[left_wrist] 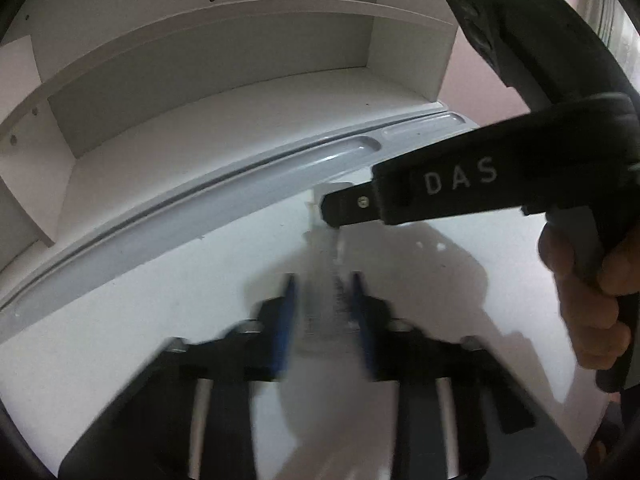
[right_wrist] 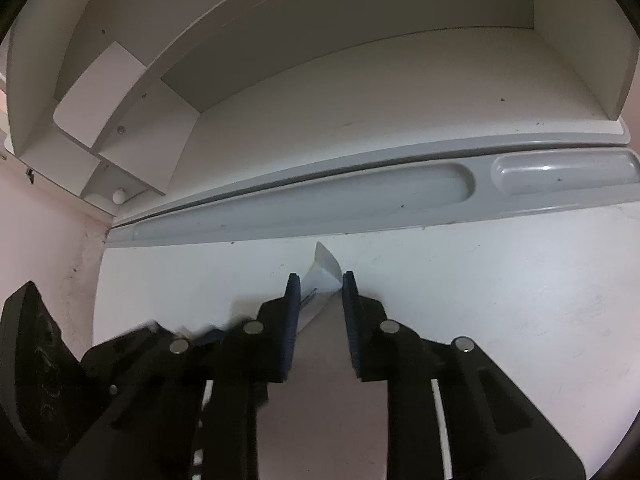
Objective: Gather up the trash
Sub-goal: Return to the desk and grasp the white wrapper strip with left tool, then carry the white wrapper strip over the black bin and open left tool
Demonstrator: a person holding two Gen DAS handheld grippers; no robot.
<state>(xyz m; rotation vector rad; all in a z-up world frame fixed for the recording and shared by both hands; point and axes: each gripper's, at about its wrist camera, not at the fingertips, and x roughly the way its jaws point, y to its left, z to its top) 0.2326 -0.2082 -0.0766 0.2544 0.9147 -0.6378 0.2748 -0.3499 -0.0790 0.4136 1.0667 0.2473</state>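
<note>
A pale, partly see-through wrapper [left_wrist: 326,248] lies on the white desk [left_wrist: 120,320] just in front of the grey pen tray. My left gripper [left_wrist: 324,292] is shut on its near end, the blurred sheet filling the gap between the blue pads. The right gripper [left_wrist: 331,212] reaches in from the right, held by a person's hand [left_wrist: 588,280], its tip at the wrapper's far end. In the right wrist view the right gripper [right_wrist: 320,288] is shut on a white curled corner of the wrapper [right_wrist: 322,270]. The left gripper [right_wrist: 176,336] shows blurred at lower left.
A long grey pen tray [right_wrist: 360,200] with moulded hollows runs across the desk's back edge. Behind it stands a white shelf unit [right_wrist: 360,92] with an open bay and small side compartments. A pink wall [right_wrist: 48,240] borders the desk on the left.
</note>
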